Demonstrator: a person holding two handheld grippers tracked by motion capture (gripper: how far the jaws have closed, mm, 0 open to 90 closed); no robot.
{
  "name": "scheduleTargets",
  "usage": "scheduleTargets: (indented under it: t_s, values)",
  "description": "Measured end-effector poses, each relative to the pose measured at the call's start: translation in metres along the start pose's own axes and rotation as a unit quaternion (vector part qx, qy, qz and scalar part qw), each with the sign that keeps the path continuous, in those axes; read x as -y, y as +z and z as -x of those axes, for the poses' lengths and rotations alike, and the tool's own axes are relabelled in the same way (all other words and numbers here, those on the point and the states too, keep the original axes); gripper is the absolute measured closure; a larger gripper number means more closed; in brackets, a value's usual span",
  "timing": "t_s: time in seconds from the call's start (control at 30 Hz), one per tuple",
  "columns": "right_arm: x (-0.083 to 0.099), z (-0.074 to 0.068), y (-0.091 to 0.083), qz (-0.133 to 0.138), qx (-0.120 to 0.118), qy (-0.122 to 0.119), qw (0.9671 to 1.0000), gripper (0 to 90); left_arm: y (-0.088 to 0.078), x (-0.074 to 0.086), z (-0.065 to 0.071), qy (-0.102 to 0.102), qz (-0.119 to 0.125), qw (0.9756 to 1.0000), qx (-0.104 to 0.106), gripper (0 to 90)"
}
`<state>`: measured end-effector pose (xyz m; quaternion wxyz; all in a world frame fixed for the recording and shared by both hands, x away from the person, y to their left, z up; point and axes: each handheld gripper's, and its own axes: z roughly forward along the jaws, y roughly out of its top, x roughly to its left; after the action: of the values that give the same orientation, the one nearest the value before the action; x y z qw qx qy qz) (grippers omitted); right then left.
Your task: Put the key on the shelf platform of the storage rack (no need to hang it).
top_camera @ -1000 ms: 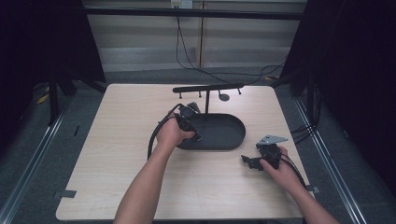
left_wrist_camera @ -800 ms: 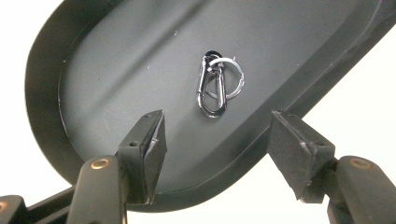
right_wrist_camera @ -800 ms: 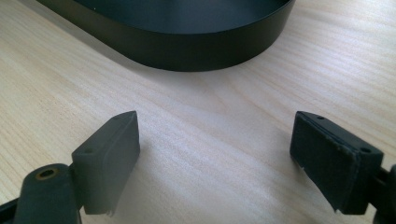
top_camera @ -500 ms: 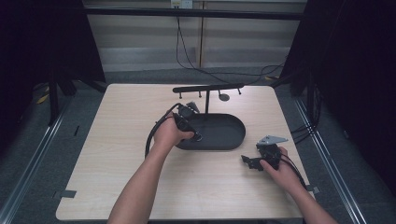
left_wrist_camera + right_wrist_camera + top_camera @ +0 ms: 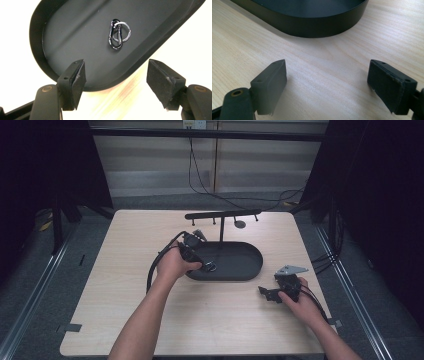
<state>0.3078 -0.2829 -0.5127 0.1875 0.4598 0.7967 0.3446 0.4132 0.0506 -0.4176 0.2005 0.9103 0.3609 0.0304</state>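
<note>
Both sets of fingers were spread with nothing between them: the left gripper [image 5: 200,262] had just let its jaws widen over the carabiner and key ring [image 5: 117,33] lying in the black tray [image 5: 62,37], so I'd call that the drop-off step. Next move probably just needed the left hand lifting clear of the hanger bar [image 5: 222,214], while the right gripper [image 5: 275,292] sat idle on the pale wood tabletop [image 5: 125,320] in that dark-curtained booth.

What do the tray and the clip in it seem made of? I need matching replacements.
Tray: probably metal with a matte black coating, judging by its thin rim and soft sheen. Carabiner clip: glossy black metal by its sharp glints, with a bright steel-looking split ring through it.
</note>
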Motion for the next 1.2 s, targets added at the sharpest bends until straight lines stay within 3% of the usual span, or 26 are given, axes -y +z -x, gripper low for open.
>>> scheduleTargets:
  t_s: [0.43, 0.77, 1.2]
  values:
    - [0.000, 0.000, 0.000, -0.001, 0.000, 0.000, 1.0000, 15.7, -0.005, 0.016, -0.007, -0.013, 0.008, 0.9999, 0.000, 31.6]
    - [0.000, 0.000, 0.000, -0.001, 0.000, 0.000, 1.0000, 15.7, -0.011, 0.028, -0.013, -0.007, 0.002, 1.0000, -0.004, 31.5]
    - [0.000, 0.000, 0.000, -0.001, 0.002, 0.002, 1.0000, 15.7, -0.019, 0.050, -0.023, -0.027, 0.017, 0.9995, -0.003, 31.2]
